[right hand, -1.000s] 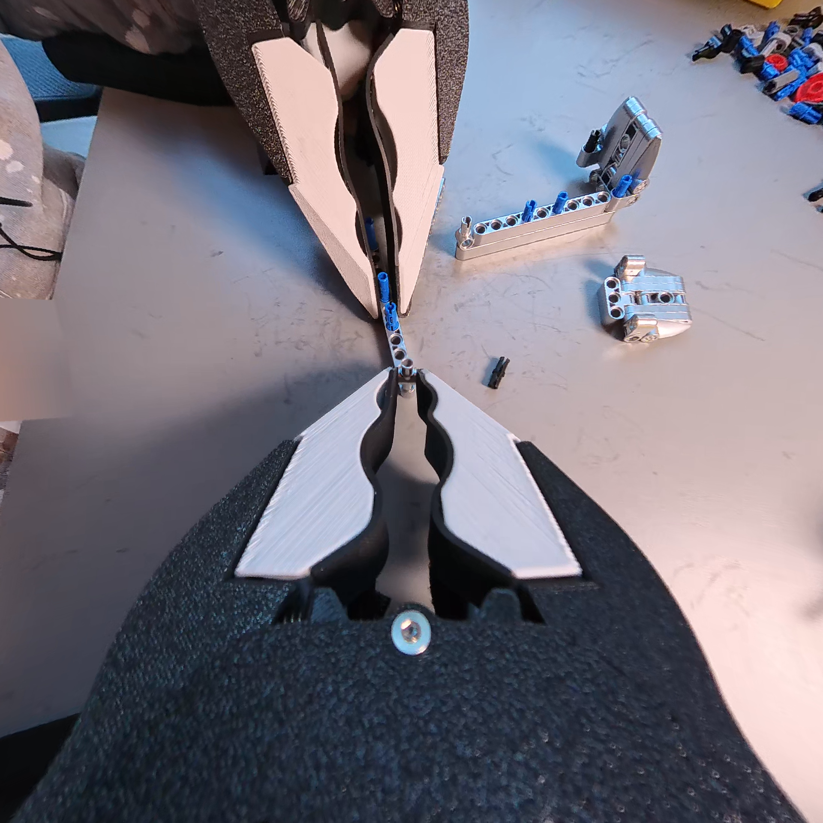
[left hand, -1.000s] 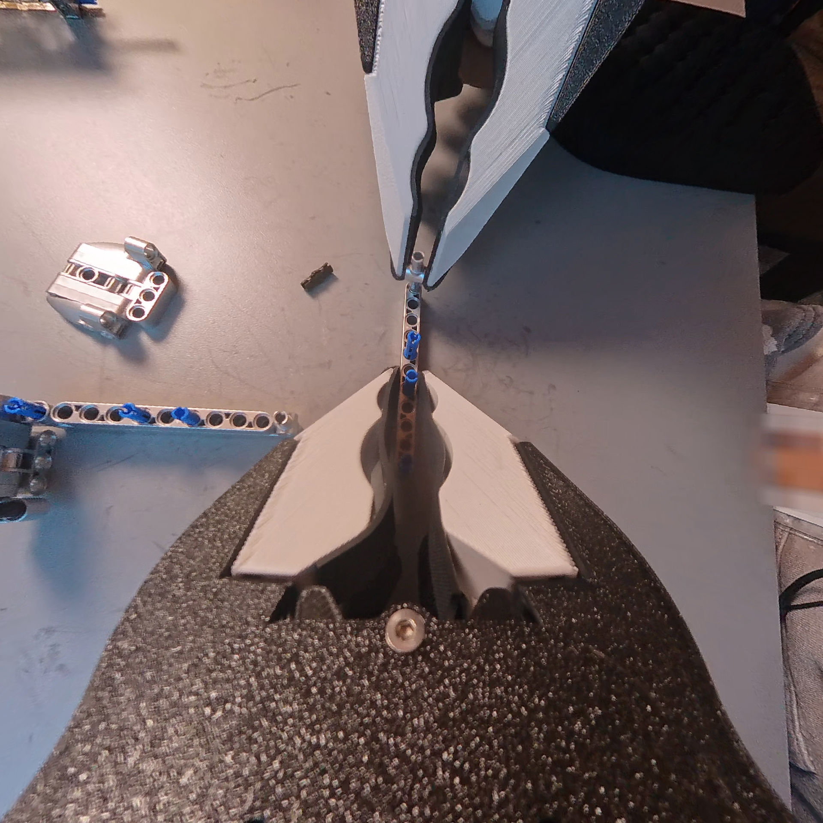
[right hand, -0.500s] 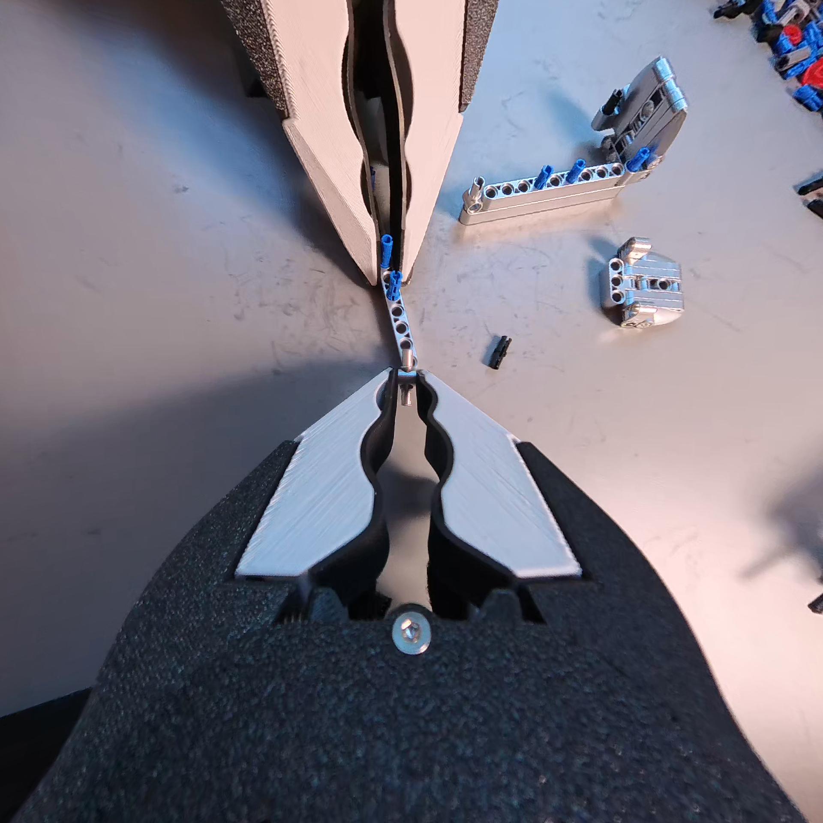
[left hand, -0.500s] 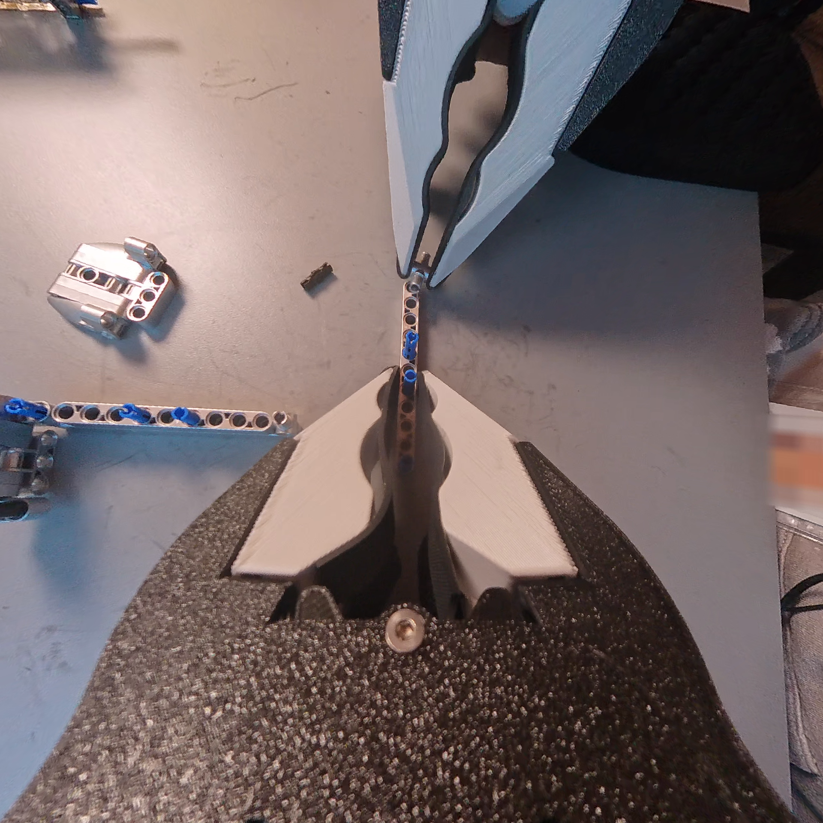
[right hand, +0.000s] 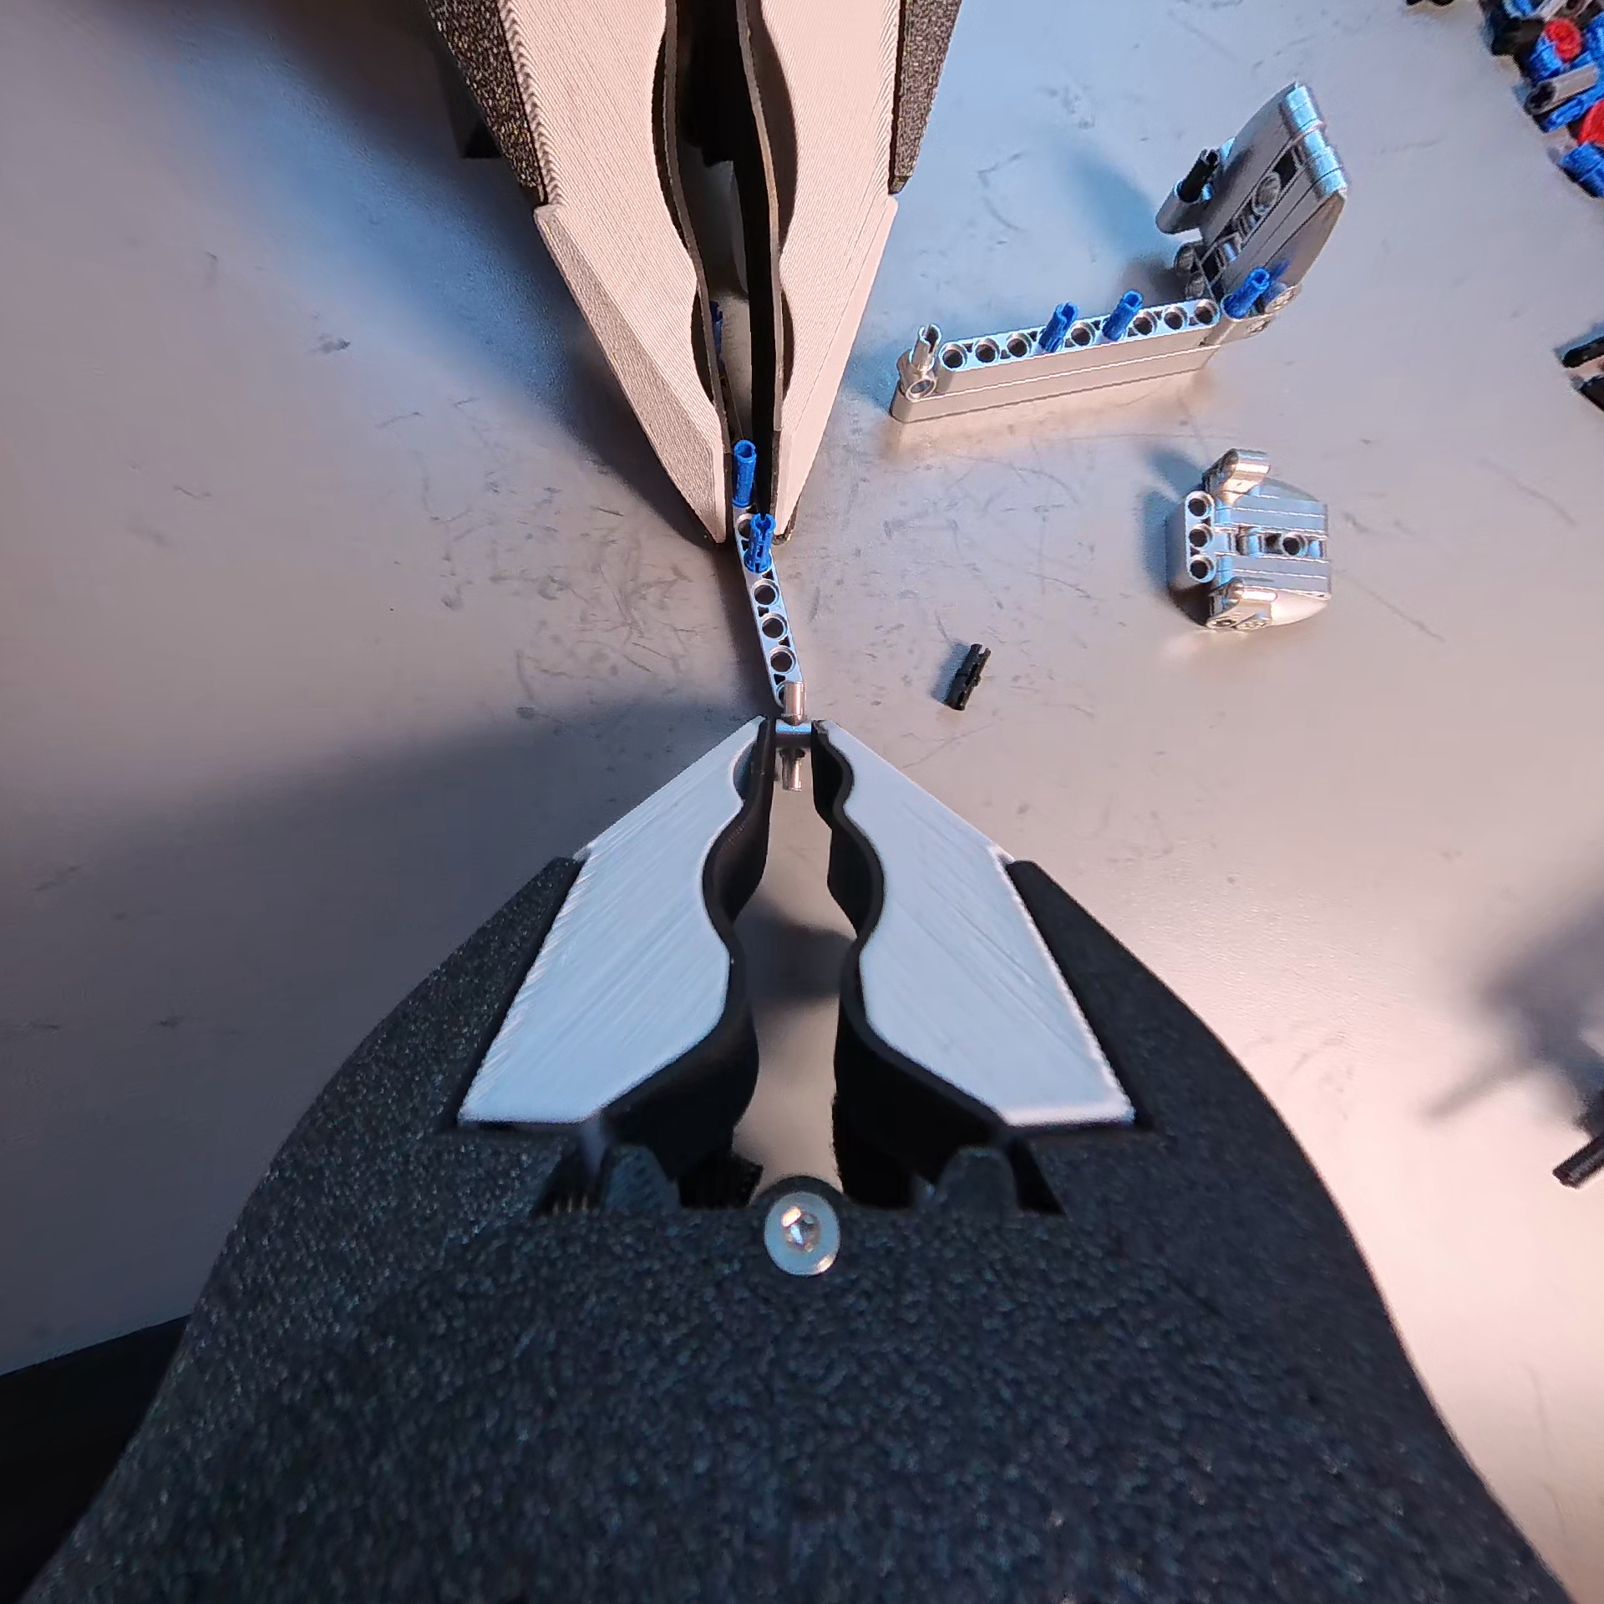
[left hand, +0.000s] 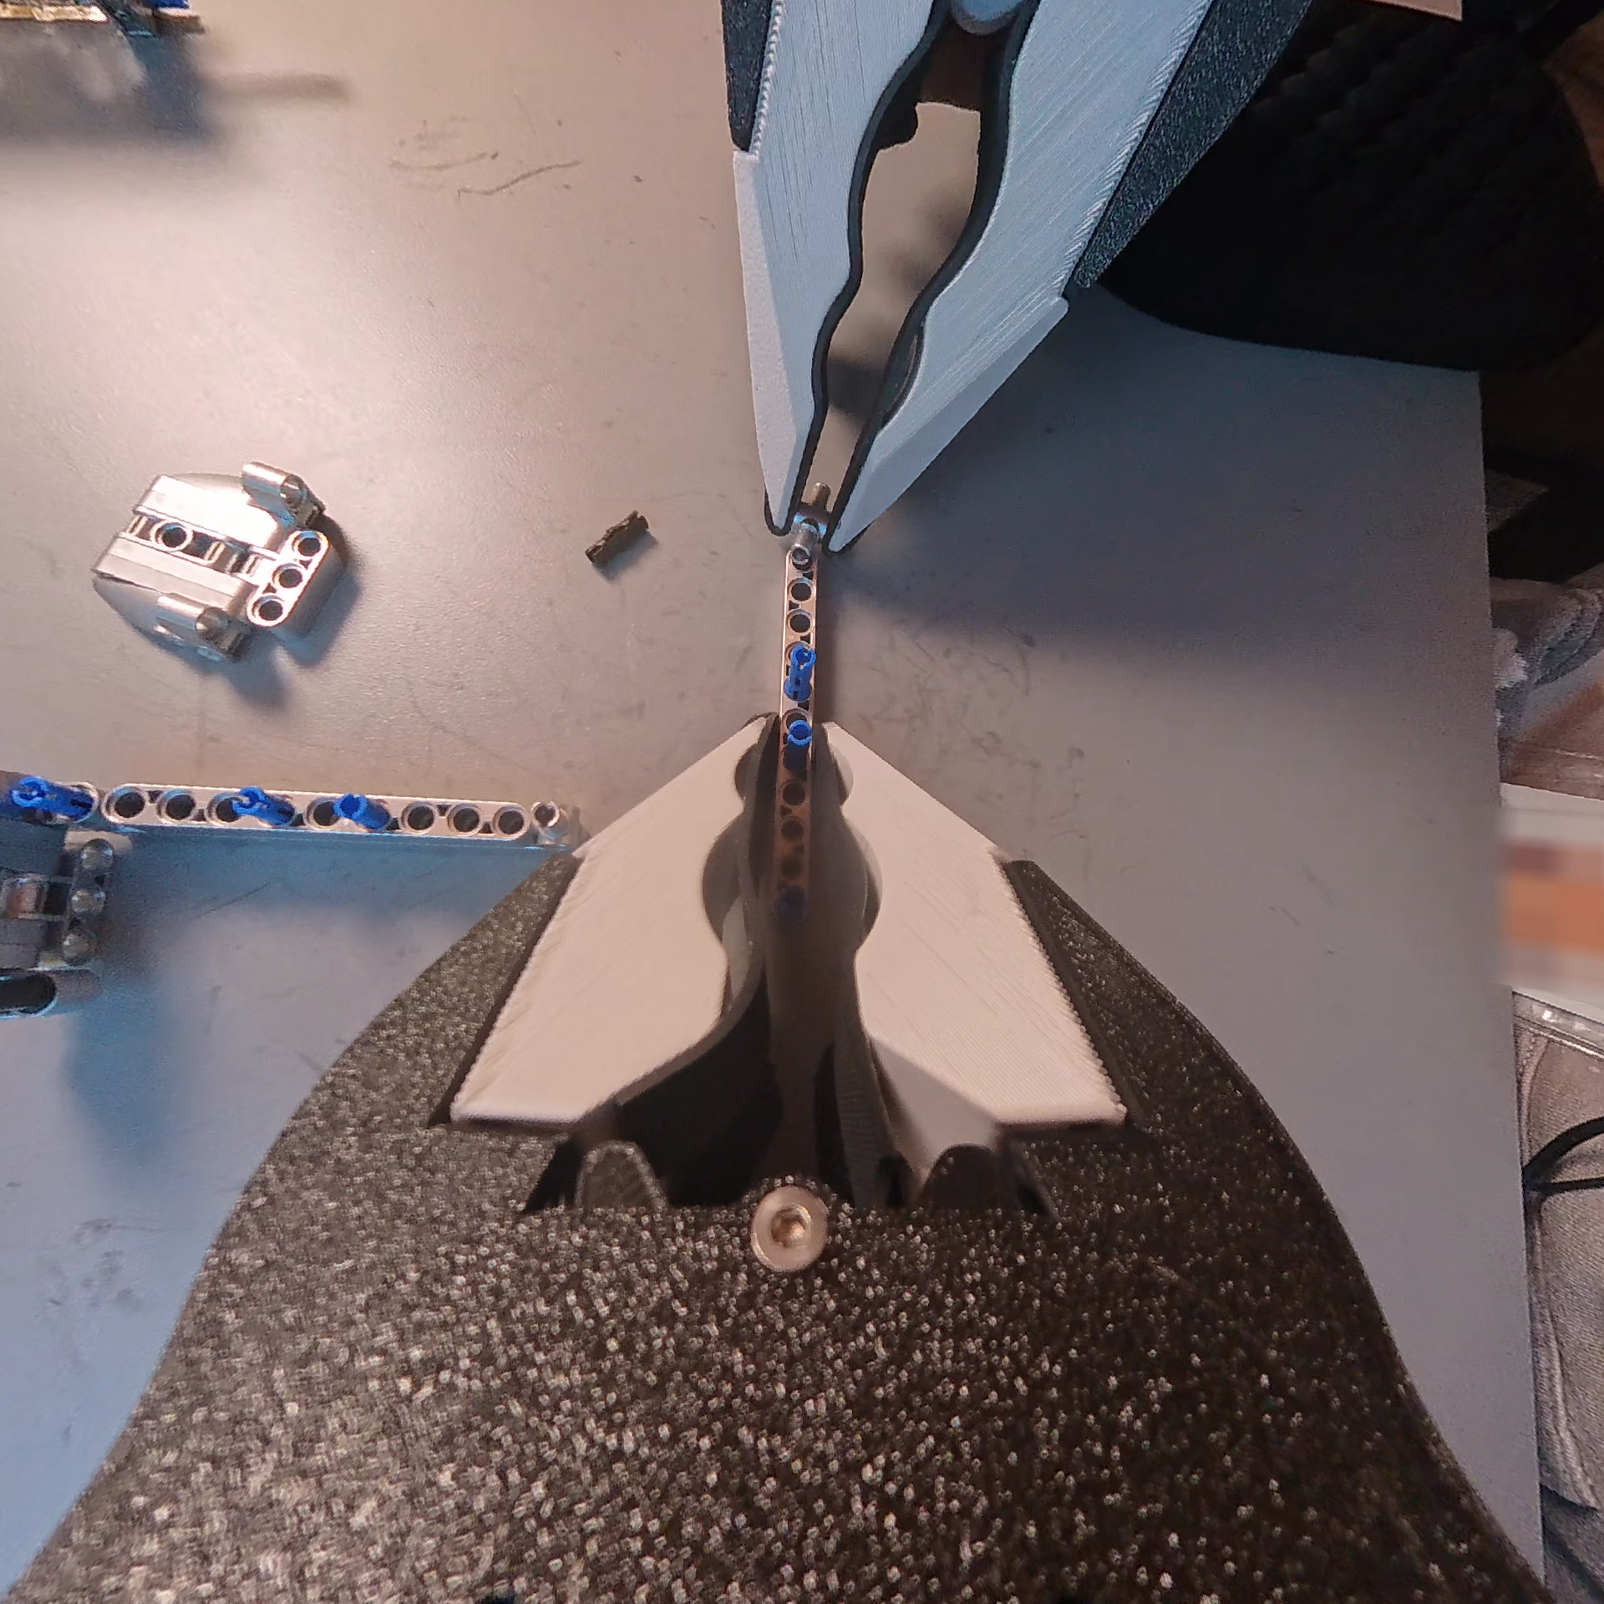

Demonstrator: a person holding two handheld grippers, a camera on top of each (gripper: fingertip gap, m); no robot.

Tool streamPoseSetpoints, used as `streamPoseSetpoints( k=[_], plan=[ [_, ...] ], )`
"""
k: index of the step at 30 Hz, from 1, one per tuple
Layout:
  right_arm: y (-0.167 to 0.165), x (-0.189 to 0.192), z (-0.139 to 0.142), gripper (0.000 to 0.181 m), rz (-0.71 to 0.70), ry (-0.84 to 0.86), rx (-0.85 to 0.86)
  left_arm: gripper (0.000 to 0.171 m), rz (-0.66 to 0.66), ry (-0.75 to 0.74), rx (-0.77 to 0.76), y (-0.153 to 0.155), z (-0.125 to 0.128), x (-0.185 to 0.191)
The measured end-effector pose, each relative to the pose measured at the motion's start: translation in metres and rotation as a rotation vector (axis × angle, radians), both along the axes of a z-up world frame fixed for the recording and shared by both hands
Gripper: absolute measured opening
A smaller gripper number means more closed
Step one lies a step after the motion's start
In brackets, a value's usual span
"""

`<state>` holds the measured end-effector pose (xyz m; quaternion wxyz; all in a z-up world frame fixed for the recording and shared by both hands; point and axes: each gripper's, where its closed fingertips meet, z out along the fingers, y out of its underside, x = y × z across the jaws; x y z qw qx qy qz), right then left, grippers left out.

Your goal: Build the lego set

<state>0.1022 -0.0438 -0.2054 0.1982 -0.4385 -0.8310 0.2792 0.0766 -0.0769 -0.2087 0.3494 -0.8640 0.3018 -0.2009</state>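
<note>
1. Scratched grey tabletop (left hand: pixel 434 260) fills both views, with a dark padded edge at one side and loose building-toy parts scattered over it.
2. Between the two tools, clear of the table, hangs a thin silver beam with a row of holes (right hand: pixel 768 621), carrying blue pins (left hand: pixel 798 673).
3. The left gripper (left hand: pixel 794 738) is closed on the beam's long part, which runs back between its pale fingers (left hand: pixel 642 911); the jaws press its flat sides.
4. The right gripper (right hand: pixel 790 729) is pinched shut on a small silver pin (right hand: pixel 788 755) at the beam's far end; whether that pin sits fully in its hole is hard to tell from here.
5. The beam looks light, stiff and hard plastic with a smooth finish, so it probably slips or twists if held only at a tip; the flat sides near the middle seem the surest hold.
6. The pin is tiny and round, and likely rolls or pops free under a skewed squeeze.
7. On the table lie a longer holed beam with blue pins (right hand: pixel 1068 356) joined to a silver panel (right hand: pixel 1258 200), a separate silver bracket (right hand: pixel 1250 547), a small black pin (right hand: pixel 966 675), and a heap of coloured parts (right hand: pixel 1554 52) at the far corner.
</note>
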Motion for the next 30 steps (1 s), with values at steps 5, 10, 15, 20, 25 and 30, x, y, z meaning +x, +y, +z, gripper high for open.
streamPoseSetpoints(
  k=[5,10,15,20,25,30],
  plan=[
    [0.0,0.0,0.002,0.005,-0.008,0.001,-0.001,0.005,0.0,0.0,0.0,0.0,0.0,0.0],
    [-0.001,-0.01,0.022,0.006,-0.057,0.071,-0.066,0.005,0.002,-0.002,-0.003,0.0,0.0,0.0],
    [-0.005,-0.022,0.048,0.007,-0.107,0.17,-0.128,0.008,-0.009,-0.003,0.012,-0.001,0.002,0.001],
    [-0.017,-0.025,0.065,0.007,-0.103,0.232,-0.099,0.022,0.009,-0.266,0.033,0.001,0.042,0.001],
    [-0.021,-0.023,0.072,0.006,-0.083,0.258,0.058,0.017,-0.018,-0.67,0.001,-0.003,0.092,0.004],
    [-0.029,-0.025,0.079,0.006,-0.03,0.292,0.263,0.009,0.001,-0.725,-0.036,-0.001,0.091,0.005]
  ],
)
